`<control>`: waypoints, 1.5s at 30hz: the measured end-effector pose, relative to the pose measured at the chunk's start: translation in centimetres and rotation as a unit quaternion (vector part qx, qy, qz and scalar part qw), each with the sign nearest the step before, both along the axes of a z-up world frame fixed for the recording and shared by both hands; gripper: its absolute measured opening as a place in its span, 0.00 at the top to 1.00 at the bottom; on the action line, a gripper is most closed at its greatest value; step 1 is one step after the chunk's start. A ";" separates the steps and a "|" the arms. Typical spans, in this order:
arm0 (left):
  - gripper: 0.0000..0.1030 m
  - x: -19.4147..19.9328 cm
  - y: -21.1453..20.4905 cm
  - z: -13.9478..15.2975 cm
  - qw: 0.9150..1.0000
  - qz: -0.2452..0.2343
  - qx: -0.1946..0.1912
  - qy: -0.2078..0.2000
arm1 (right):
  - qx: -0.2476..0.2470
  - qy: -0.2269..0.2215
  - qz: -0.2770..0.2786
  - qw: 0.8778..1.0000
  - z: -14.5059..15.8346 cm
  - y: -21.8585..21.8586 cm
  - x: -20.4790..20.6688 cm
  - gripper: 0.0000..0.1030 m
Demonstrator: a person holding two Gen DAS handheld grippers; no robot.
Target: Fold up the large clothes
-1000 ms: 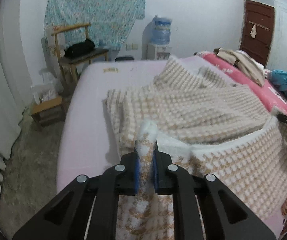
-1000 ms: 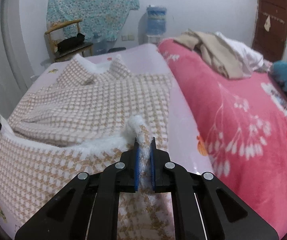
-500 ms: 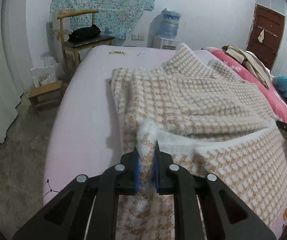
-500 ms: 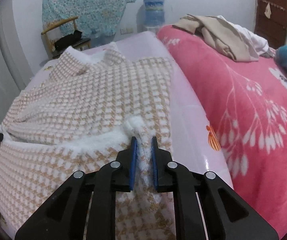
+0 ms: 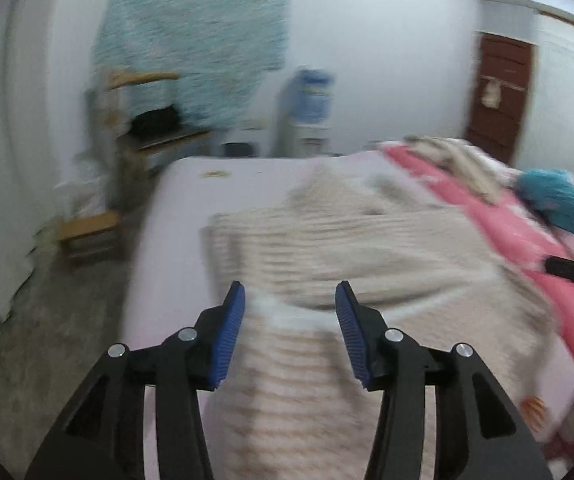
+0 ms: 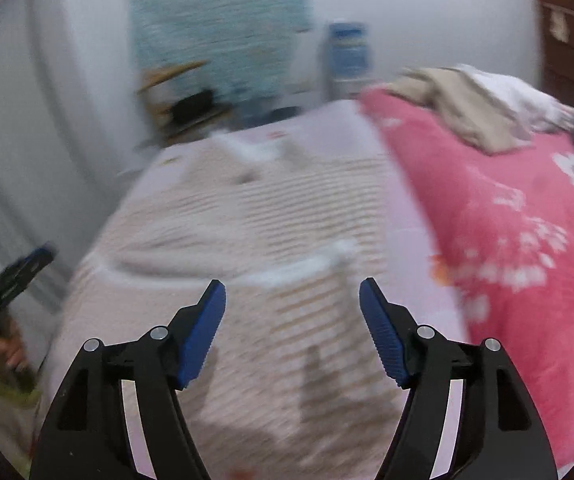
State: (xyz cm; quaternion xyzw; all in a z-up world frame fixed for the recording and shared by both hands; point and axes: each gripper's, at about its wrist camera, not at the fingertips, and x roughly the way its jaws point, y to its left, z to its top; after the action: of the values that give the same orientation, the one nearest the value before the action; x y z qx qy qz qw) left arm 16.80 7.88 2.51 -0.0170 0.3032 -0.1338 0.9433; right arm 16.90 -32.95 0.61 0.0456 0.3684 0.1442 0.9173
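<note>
Checked beige-and-white garment [image 5: 367, 248] lies spread on the lilac bed sheet [image 5: 175, 216], its lower part folded up over the body so a fluffy white lining edge runs across the fold. We hold our left gripper [image 5: 290, 300] above the left end of that fold; its jaws are opening, the blue pads clear of the cloth, with only the white edge lying below the gap. Our right gripper [image 6: 291, 296] hangs over the right end of the same fold, jaws likewise opening wide with nothing pinched between them. To the right of the garment sits a pink flowered blanket [image 6: 507, 208] carrying a heap of tan and white clothes [image 6: 467, 108]. Beyond the garment, past the bed's far end, we make out a water dispenser [image 5: 311, 108] and a wooden chair [image 5: 147, 120]. Both views are smeared by motion blur.
</note>
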 end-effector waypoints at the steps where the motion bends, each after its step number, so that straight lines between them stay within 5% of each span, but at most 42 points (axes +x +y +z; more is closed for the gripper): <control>1: 0.55 -0.7 -0.9 0.0 1.000 -0.029 -0.008 0.008 | -0.004 0.006 0.030 1.000 -0.1 1.4 -0.8 0.36; 5: 0.55 -2.5 -5.4 -3.2 0.990 -0.117 -0.002 0.073 | 0.008 0.058 0.120 0.991 -2.6 5.8 -2.1 0.53; 9: 0.55 -2.6 -8.3 -7.8 0.985 -0.105 0.096 0.102 | -0.017 0.111 0.148 0.983 -7.1 9.7 -1.5 0.63; 13: 0.54 -1.7 -7.9 -8.7 0.987 -0.083 0.082 0.111 | -0.054 0.100 0.139 0.984 -7.3 10.9 -1.2 0.66; 16: 0.54 -1.5 -7.7 -8.6 0.988 -0.079 0.081 0.108 | -0.062 0.094 0.137 0.984 -5.9 10.4 -1.7 0.78; 20: 0.54 -1.5 -7.6 -8.8 0.988 -0.077 0.082 0.102 | -0.062 0.070 0.172 0.981 -4.4 10.6 -4.3 0.78; 25: 0.54 -1.8 -7.8 -8.9 0.989 -0.077 0.079 0.102 | -0.101 0.094 0.170 0.976 -8.0 11.8 -4.7 0.79; 32: 0.54 -1.7 -7.7 -8.8 0.988 -0.078 0.085 0.099 | -0.091 0.069 0.165 0.980 -5.2 10.6 -5.8 0.79; 35: 0.54 -1.8 -7.7 -8.8 0.988 -0.079 0.085 0.099 | -0.115 0.101 0.150 0.977 -8.1 10.4 -5.6 0.79; 42: 0.54 -1.5 -7.6 -8.9 0.989 -0.076 0.081 0.100 | -0.090 0.074 0.108 0.987 -5.8 7.8 -6.1 0.80; 45: 0.54 -1.5 -7.6 -8.9 0.989 -0.076 0.081 0.101 | -0.097 0.107 0.084 0.986 -8.1 6.4 -5.3 0.80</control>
State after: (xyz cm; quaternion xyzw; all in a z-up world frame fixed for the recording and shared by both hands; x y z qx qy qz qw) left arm 15.26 0.23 -6.40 0.0690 0.4068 -0.1779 0.8934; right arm 11.58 -26.59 -7.50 -0.0600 0.4796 0.1785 0.8571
